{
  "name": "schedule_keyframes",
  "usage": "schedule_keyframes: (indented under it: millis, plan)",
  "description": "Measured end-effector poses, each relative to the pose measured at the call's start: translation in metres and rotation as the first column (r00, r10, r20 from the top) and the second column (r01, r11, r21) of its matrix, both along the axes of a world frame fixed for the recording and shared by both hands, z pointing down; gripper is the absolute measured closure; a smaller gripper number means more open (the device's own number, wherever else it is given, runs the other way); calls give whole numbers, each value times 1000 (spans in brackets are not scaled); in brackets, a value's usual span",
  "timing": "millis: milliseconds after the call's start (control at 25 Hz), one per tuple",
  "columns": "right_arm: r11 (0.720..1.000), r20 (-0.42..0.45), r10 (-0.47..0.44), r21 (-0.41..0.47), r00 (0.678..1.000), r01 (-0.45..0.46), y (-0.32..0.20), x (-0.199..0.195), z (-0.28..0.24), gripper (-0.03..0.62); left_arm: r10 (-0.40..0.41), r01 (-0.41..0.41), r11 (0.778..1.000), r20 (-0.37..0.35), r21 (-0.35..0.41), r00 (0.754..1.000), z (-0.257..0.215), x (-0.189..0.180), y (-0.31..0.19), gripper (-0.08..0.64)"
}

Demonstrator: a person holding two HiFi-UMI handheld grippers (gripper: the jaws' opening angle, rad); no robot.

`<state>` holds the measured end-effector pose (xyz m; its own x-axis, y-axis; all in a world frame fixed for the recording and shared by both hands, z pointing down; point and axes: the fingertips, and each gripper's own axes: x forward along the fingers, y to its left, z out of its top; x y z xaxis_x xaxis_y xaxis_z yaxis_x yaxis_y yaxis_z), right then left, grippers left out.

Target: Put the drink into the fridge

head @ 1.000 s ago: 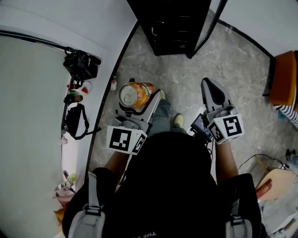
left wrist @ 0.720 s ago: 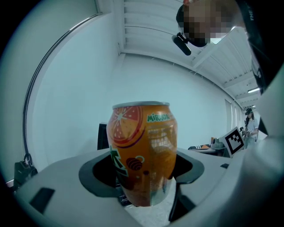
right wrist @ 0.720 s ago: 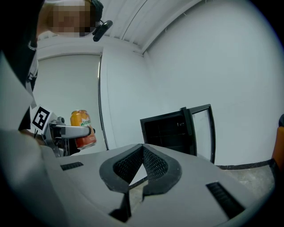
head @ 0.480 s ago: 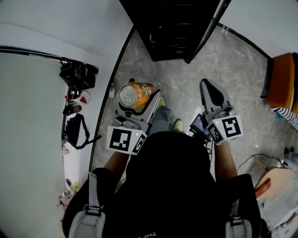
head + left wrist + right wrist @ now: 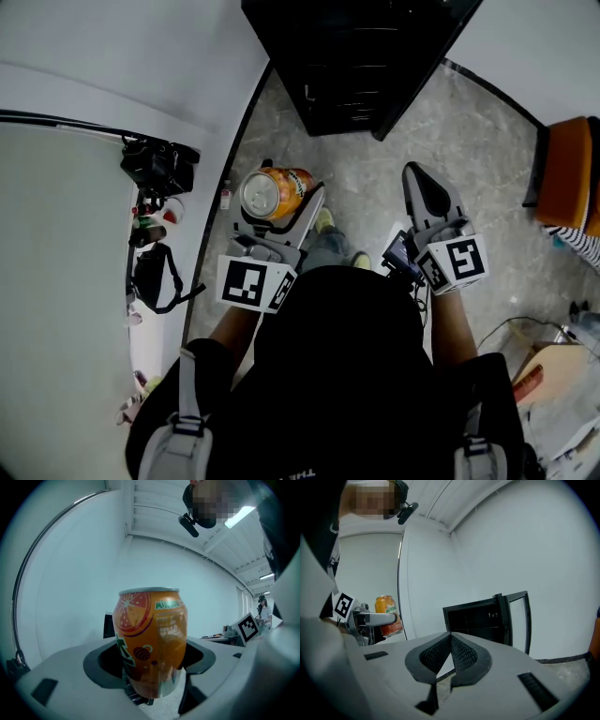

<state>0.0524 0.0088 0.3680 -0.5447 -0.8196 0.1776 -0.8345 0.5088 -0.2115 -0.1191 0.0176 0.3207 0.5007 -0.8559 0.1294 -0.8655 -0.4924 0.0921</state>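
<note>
An orange soda can (image 5: pixel 272 191) stands upright between the jaws of my left gripper (image 5: pixel 277 208), which is shut on it; the can (image 5: pixel 152 639) fills the middle of the left gripper view. The can (image 5: pixel 388 615) also shows in the right gripper view at the left. My right gripper (image 5: pixel 427 192) is shut with nothing in it, its pads (image 5: pixel 461 654) meeting at the tips. The black fridge (image 5: pixel 361 56) stands ahead on the floor with its glass door (image 5: pixel 517 620) swung open to the right; its dark inside (image 5: pixel 476 620) shows shelves.
A white wall (image 5: pixel 94 56) runs along the left. A black camera on a stand (image 5: pixel 159 164) and small items sit beside it. An orange seat (image 5: pixel 567 173) is at the far right. Cables and boxes (image 5: pixel 539 361) lie on the grey stone floor at lower right.
The fridge has come closer in the head view and fills more of the top. Both grippers hold their pose, the can still gripped in the left one.
</note>
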Motion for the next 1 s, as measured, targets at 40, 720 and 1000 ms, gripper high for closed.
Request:
schedule_keyframes:
  millis: [40,720,1000]
  plan:
    - [1000,-1,0,0,1000,0,-3,-1,0,578,1,-1,1000,0,1,1000,0,-1,-3,216]
    - [999,-25,34,12,999,-34,-56,-39,-5,578,83,-82,996,-24,42,996,-1,-29,-55,216]
    - [998,7,49,47,999,-50,-72,-58,-7,578,110,-109,993,-17,44,994,6,-45,-71,216]
